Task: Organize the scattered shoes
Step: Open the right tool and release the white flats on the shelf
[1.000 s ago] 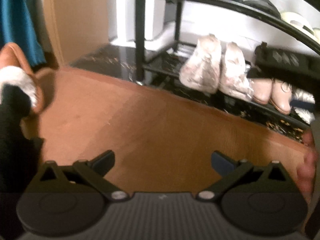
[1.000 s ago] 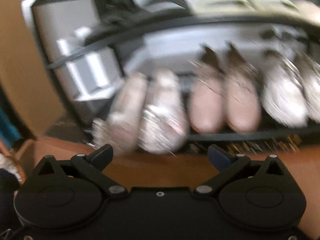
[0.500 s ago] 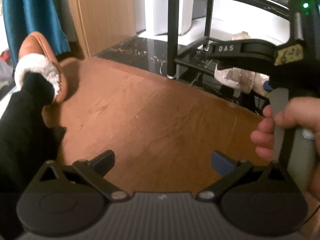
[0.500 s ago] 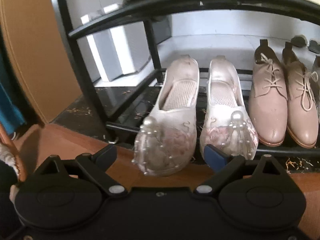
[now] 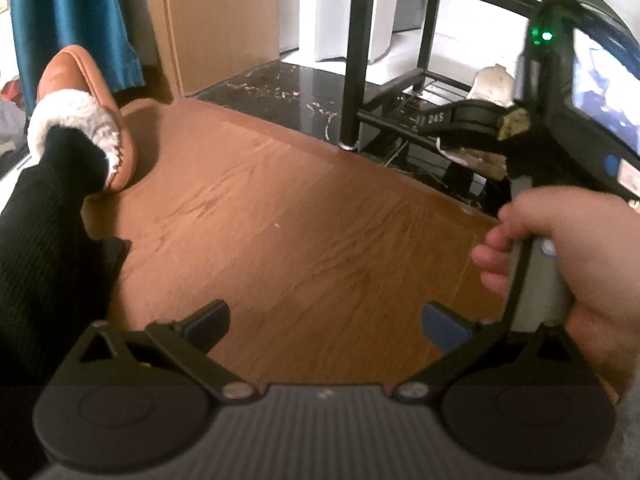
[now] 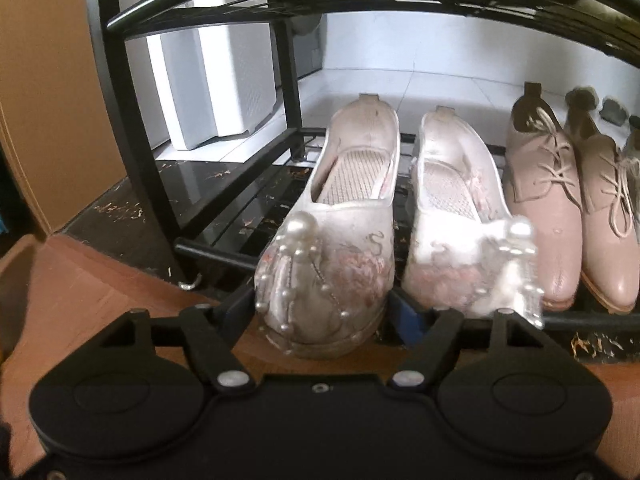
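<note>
On the bottom shelf of a black metal shoe rack [image 6: 132, 128], two pale pearl-trimmed embroidered slippers sit beside a pair of beige laced leather shoes [image 6: 560, 216]. The right tool [image 6: 320, 312] is closing around the toe of the left pearl slipper [image 6: 332, 248], which overhangs the shelf's front edge, though contact is unclear. The left tool [image 5: 326, 320] hangs open and empty over the wooden floor [image 5: 280, 216], so the tidying seems nearly finished.

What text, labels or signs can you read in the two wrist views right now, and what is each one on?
"DAS": pale letters on the black arm of the right gripper, seen in the left wrist view.
Screen on that gripper's body: lit blue, contents too blurred to read.
White sticker below the screen: too small and blurred to read.
Right wrist view: no readable text on the shoes or the shoe rack.
</note>
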`<state>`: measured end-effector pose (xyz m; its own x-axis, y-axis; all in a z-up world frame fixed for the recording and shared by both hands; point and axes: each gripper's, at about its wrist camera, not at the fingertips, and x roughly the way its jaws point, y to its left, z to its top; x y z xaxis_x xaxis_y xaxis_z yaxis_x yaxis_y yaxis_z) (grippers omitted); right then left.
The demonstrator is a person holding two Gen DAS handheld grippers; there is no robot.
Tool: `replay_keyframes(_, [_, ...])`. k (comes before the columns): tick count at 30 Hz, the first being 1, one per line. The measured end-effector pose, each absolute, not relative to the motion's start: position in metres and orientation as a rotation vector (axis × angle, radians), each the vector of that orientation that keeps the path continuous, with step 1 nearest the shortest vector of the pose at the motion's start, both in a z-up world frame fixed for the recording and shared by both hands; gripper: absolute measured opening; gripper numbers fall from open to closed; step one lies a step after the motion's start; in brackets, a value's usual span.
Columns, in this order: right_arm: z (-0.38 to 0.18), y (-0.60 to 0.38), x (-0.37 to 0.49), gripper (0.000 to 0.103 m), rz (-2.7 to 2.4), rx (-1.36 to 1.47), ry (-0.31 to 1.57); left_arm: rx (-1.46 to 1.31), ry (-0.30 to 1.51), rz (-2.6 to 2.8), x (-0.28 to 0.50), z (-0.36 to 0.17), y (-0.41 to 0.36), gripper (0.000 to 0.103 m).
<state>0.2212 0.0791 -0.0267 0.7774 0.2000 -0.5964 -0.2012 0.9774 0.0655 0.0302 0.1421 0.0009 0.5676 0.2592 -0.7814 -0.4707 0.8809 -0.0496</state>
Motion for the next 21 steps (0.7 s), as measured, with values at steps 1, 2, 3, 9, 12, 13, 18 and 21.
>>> replay_keyframes(1, [-0.027,0.080,0.224,0.074,0.213,0.005,0.647,-0.264,0.867,0.436,0.030,0.001,0.142,0.102])
replay_keyframes(2, [-0.027,0.083,0.226,0.074,0.210,0.008,0.648,-0.265,0.869,0.436,0.030,0.001,0.142,0.102])
replay_keyframes(3, [-0.027,0.086,0.227,0.074,0.207,0.004,0.648,-0.267,0.870,0.436,0.031,0.000,0.142,0.102])
replay_keyframes(9, [-0.030,0.092,0.226,0.075,0.213,-0.025,0.631,-0.282,0.880,0.434,0.033,-0.002,0.145,0.102])
replay_keyframes(12, [-0.024,0.087,0.230,0.078,0.245,-0.027,0.691,-0.287,0.877,0.428,0.033,-0.002,0.147,0.102])
replay_keyframes(13, [-0.021,0.086,0.230,0.082,0.261,-0.038,0.711,-0.282,0.877,0.429,0.033,-0.002,0.146,0.102])
replay_keyframes(18, [-0.003,0.072,0.209,0.100,0.280,-0.074,0.705,-0.261,0.876,0.392,0.036,-0.001,0.141,0.102])
replay_keyframes(21, [0.008,0.056,0.194,0.103,0.255,-0.051,0.727,-0.240,0.875,0.338,0.036,0.002,0.134,0.102])
